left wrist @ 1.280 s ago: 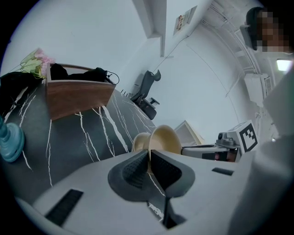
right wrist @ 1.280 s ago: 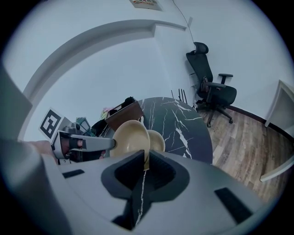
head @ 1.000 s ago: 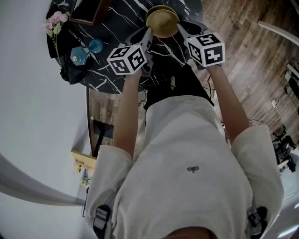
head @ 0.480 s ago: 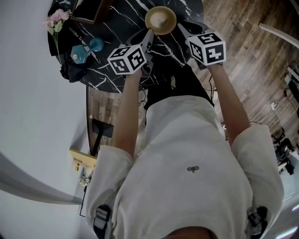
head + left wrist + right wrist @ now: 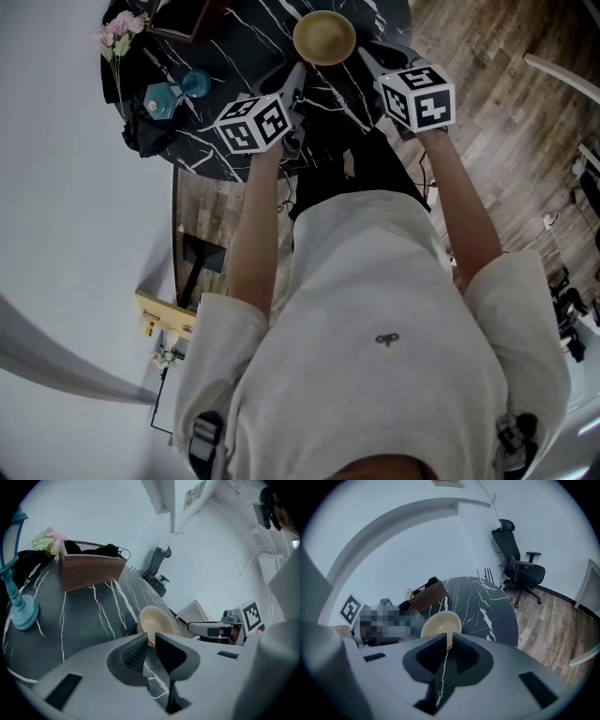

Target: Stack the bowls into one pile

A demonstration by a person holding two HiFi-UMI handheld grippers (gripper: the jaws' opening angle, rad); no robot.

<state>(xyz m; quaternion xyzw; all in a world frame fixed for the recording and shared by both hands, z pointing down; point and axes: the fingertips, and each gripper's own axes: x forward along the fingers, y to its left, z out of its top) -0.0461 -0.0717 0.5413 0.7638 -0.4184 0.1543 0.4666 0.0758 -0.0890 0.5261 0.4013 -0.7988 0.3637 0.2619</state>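
Bowl stack (image 5: 324,37) sits on table (image 5: 239,52) ahead, btwn both tools: R gripper (image 5: 451,633) nearer, jaws narrow w/ top rim in gap, looks unclamped; L gripper (image 5: 152,633) jaws just eased apart, narrow, empty, tips just short of rim.

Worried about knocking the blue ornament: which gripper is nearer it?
Left. The left gripper, jaws just opened, a bowl rim at their tips, is beside the bowls on the side facing the blue ornament; the right gripper is on the far side.
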